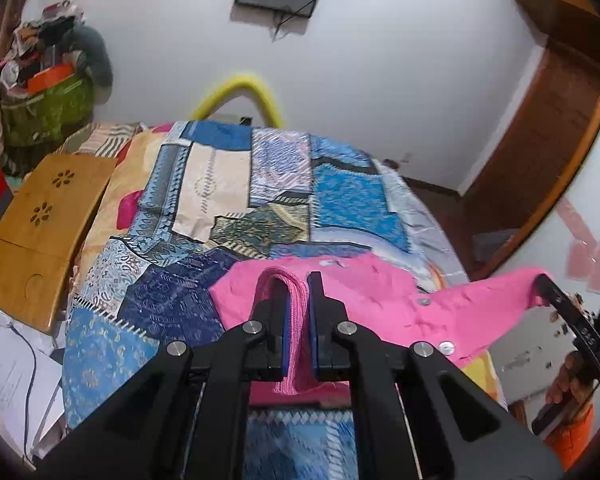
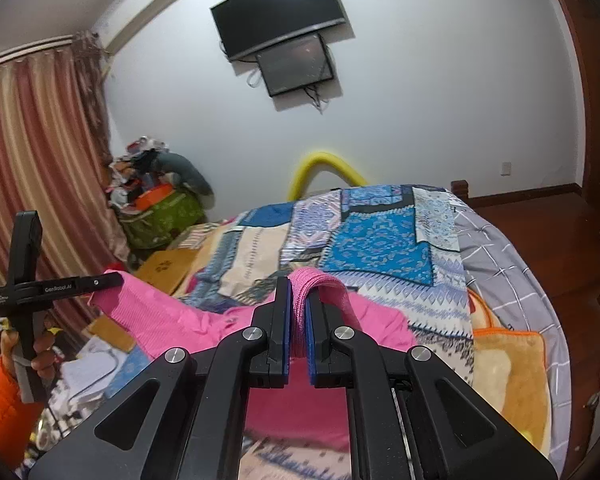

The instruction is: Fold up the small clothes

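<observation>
A small pink garment (image 1: 384, 300) with metal snap buttons is held stretched in the air above the bed; it also shows in the right wrist view (image 2: 172, 320). My left gripper (image 1: 298, 280) is shut on its ribbed pink edge, which loops over the fingertips. My right gripper (image 2: 298, 284) is shut on another ribbed edge of the same garment. The right gripper shows in the left wrist view (image 1: 548, 284) at the far right, pinching the cloth's corner. The left gripper shows in the right wrist view (image 2: 118, 280) at the left, also clamped on cloth.
A blue patchwork quilt (image 1: 236, 208) covers the bed below. A wooden lap tray (image 1: 40, 232) lies at the bed's left side, with papers beside it. A pile of bags and clothes (image 2: 156, 200) stands by the curtain. A wooden door (image 1: 540, 140) is at the right.
</observation>
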The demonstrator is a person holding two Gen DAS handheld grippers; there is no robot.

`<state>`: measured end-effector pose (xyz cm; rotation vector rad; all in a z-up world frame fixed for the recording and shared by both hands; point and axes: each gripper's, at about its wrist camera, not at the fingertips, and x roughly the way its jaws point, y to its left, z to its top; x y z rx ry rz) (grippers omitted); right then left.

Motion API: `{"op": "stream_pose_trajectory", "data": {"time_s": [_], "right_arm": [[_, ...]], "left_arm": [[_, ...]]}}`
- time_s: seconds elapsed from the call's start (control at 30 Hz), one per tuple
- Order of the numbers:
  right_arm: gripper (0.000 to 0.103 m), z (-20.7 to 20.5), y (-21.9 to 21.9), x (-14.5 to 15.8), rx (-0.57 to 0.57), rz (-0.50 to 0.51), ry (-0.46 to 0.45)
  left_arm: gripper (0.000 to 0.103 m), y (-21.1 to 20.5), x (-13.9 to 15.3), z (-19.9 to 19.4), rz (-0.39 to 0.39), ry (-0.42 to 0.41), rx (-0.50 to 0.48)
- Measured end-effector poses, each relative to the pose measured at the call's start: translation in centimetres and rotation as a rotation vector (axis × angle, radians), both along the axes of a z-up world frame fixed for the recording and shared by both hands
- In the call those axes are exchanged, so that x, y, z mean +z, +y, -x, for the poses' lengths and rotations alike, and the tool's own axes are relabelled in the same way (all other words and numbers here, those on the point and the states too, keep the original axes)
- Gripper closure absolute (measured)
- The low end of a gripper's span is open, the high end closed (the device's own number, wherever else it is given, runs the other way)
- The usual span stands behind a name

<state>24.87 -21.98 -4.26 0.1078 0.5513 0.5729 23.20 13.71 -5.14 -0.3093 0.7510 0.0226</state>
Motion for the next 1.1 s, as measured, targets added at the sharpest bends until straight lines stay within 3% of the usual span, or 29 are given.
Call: {"op": "stream_pose_trajectory", "data": {"time_s": [0.13, 0.47, 0.63, 0.83, 0.9, 0.97, 1.03, 1.1], "right_arm": [[0.098, -3.9, 0.8, -1.8, -0.03, 0.031, 0.044], [0.098, -12.8, 2.6, -9.3, -0.059, 0.102, 0.227], [0.097, -15.2, 3.0, -12.5, -0.057, 0.144, 0.28], [0.096, -16.1, 2.5, -14.1, -0.034, 0.165, 0.321], [0.089, -15.9, 2.5, -14.4, -0.026, 0.186, 0.342], [0.067, -15.6, 2.4, -14.4, -0.022, 0.205, 0.348], [0.055, -14.7, 2.2, -13.9, -0.016, 0.218, 0.337], [0.047, -13.9, 2.0, -13.4, -0.016, 0.225, 0.328]], "left_arm": [[0.097, 1.9, -3.1, -4.7, -0.013, 0.068, 0.047], [0.097, 5.3, -13.1, -14.0, 0.059, 0.27, 0.108], [0.097, 6.1, -17.1, -16.5, 0.068, 0.339, 0.105], [0.097, 6.2, -18.7, -17.2, 0.061, 0.375, 0.1], [0.095, 6.1, -18.4, -17.0, 0.051, 0.376, 0.098], [0.09, 6.0, -17.8, -16.7, 0.015, 0.379, 0.1], [0.079, 5.9, -17.0, -16.4, -0.025, 0.376, 0.111], [0.055, 5.9, -15.8, -15.6, -0.052, 0.356, 0.111]]}}
